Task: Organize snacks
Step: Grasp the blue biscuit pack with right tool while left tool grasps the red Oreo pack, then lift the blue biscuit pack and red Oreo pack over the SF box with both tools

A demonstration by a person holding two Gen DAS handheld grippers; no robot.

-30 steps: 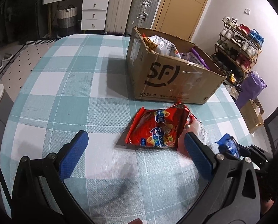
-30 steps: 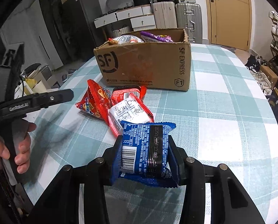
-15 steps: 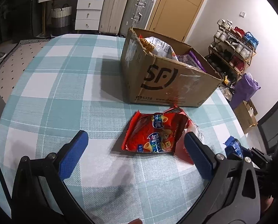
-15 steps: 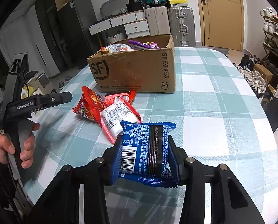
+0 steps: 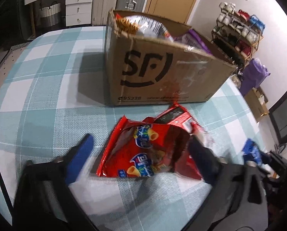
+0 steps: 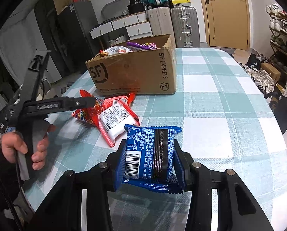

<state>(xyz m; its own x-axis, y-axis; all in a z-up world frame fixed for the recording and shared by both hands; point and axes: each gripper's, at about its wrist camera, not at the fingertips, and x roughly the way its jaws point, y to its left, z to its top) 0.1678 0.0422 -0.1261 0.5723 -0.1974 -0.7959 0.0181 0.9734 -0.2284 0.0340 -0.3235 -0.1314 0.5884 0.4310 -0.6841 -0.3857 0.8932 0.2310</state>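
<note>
A red snack bag (image 5: pixel 143 154) lies flat on the checked tablecloth in front of the cardboard box (image 5: pixel 162 73). My left gripper (image 5: pixel 140 152) is low over it with its jaws closing. The bag sits between the blue pads, and the left pad is still clear of its edge. From the right wrist view, the left gripper (image 6: pixel 89 102) reaches over the red bag (image 6: pixel 85 113), held by a hand (image 6: pixel 22 148). My right gripper (image 6: pixel 150 159) is shut on a blue snack packet (image 6: pixel 151 154), held above the table. A red-and-white packet (image 6: pixel 114 123) lies beside the red bag.
The open box (image 6: pixel 135 73) holds several snack bags. Another red packet (image 5: pixel 174 113) leans behind the red bag. Beyond the table are suitcases (image 6: pixel 184 25), white drawers (image 5: pixel 78 7), a shoe rack (image 5: pixel 237 32) and a wooden door (image 6: pixel 226 13).
My left gripper has moved forward and down onto the red bag, and its jaws have narrowed around it. The right gripper keeps the blue packet and has barely moved.
</note>
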